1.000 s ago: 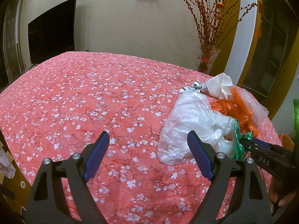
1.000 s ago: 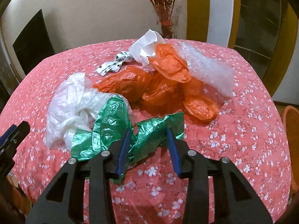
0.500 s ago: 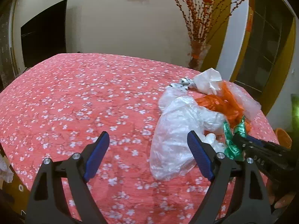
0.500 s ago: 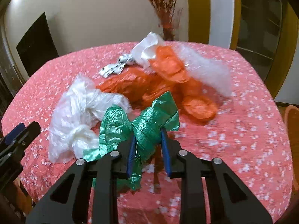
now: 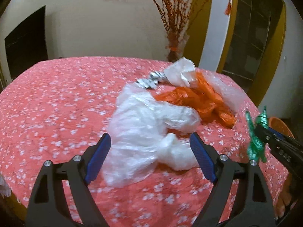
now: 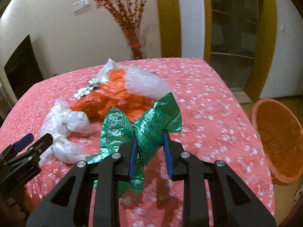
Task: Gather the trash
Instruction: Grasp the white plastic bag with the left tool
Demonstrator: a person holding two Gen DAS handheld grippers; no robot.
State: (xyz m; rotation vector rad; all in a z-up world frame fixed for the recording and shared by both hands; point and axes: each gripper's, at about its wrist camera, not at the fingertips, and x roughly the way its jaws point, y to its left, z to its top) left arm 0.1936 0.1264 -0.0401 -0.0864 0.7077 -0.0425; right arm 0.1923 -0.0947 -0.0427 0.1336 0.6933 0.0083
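Left wrist view: partial "DAS" lettering on right gripper (image 5: 262, 127), green wrapper (image 5: 255, 145) pinched.

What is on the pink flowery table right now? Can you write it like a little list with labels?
surface: pink floral tablecloth
held item: crumpled green plastic bag, lifted clear of the cloth
right gripper: shut on the green bag
left gripper: open, around the crumpled clear plastic bag, pads not pressing it
pile behind: orange plastic bags, white crumpled paper, bubble wrap sheet
bin: orange woven basket, beside the table, on the right in the right wrist view
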